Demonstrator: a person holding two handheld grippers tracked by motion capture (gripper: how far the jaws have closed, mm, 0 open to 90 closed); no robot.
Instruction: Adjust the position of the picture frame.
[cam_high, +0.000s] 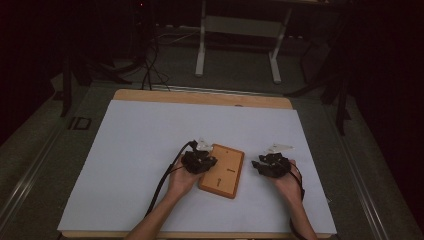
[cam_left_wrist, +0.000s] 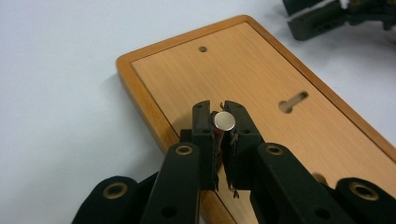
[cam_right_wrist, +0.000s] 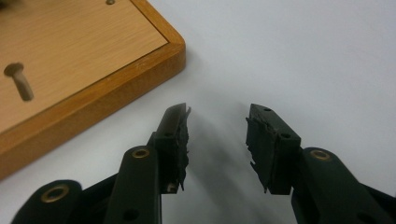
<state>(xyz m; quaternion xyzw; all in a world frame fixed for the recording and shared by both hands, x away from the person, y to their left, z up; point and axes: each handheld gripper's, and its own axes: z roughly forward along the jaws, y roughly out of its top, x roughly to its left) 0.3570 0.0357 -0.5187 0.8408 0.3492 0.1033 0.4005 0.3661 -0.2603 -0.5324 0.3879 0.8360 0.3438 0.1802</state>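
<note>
The wooden board (cam_high: 222, 170) lies flat on the white table (cam_high: 150, 140), between both hands. The left gripper (cam_left_wrist: 218, 122) is closed tight on a small metal disc (cam_left_wrist: 224, 121), above the board. The disc may slip out, since the grip is only on its edge. The right gripper (cam_right_wrist: 217, 140) is half open and empty, beside the board.

From where I stand, the only lettering to be made out is on the dark floor strip (cam_high: 80, 123) left of the table, where 2 pale block characters read roughly "ID". They sit flat on the strip, just off the table's far left corner. They are dim, so the reading is not certain. The wooden board (cam_high: 227, 172) carries holes and a slot but no writing, label or brand that can be read.
</note>
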